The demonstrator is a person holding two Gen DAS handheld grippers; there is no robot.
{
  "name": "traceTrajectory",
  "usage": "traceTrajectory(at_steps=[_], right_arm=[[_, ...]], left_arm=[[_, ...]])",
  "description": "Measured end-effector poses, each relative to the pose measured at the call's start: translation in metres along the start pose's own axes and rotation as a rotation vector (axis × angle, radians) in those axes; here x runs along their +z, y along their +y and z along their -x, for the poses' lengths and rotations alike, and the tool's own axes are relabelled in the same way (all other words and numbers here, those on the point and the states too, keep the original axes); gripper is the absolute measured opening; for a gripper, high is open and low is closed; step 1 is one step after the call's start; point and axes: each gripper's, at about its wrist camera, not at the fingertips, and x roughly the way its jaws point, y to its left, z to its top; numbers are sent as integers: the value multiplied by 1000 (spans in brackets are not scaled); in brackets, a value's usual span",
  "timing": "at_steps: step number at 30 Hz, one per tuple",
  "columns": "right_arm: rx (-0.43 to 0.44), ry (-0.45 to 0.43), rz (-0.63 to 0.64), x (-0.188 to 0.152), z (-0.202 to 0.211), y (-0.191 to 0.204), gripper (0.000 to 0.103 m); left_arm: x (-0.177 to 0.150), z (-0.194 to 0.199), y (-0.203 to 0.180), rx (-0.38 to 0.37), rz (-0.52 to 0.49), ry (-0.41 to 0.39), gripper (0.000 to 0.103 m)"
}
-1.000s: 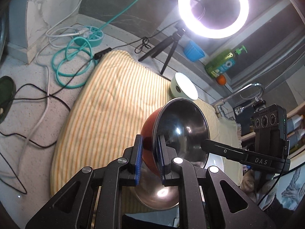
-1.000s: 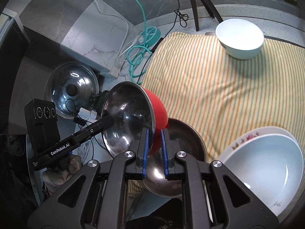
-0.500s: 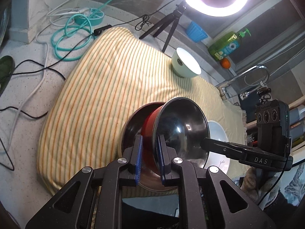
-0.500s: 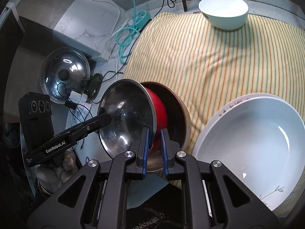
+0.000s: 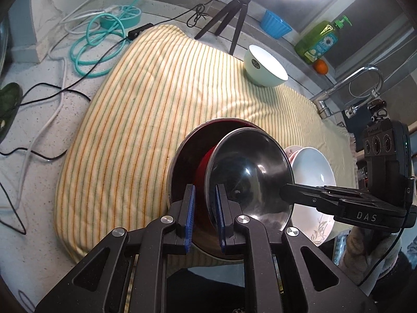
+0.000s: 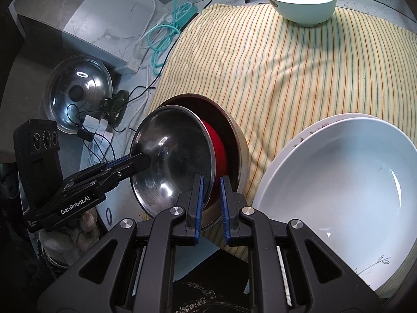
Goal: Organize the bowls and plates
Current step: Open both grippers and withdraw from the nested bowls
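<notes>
A bowl, red outside and steel inside point(image 5: 247, 169) point(image 6: 172, 156), is held tilted by its rim from two sides. My left gripper point(image 5: 204, 195) is shut on the near rim in the left wrist view, and it shows as a black arm point(image 6: 146, 160) in the right wrist view. My right gripper point(image 6: 211, 190) is shut on the opposite rim, and it reaches in from the right point(image 5: 286, 193). The bowl sits partly inside a larger steel bowl point(image 5: 182, 156) point(image 6: 234, 135) on the striped cloth point(image 5: 146, 104). Whether the two bowls touch is hidden.
A white deep dish point(image 6: 338, 182) point(image 5: 312, 167) lies on a patterned plate right of the steel bowls. A mint bowl point(image 5: 265, 65) point(image 6: 299, 2) stands at the cloth's far edge. Cables point(image 5: 88, 41), a tripod point(image 5: 234, 7), a tap point(image 5: 351, 83) and a pot lid point(image 6: 78, 91) surround the cloth.
Both grippers have sunk with the red bowl, from above the larger steel bowl down into it. The white dish now looms closer in the right wrist view.
</notes>
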Motion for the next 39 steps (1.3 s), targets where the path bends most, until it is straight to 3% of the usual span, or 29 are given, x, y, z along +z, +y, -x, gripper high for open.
traceTrajectory(at_steps=[10,25,32,39], right_arm=[[-30,8,18,1,-4,3,14],[-47,4,35,2,-3,4,15],[-47,-45,55,2,13,8,31],[-46,-115,74,2,41,14,33]], left_arm=[[1,-4,-5,50,-30,2,13],[0,-4,-6,56,-30,0,13],[2,5,-6,39,-30,-20,14],[14,18,-11,10,-48,-56,14]])
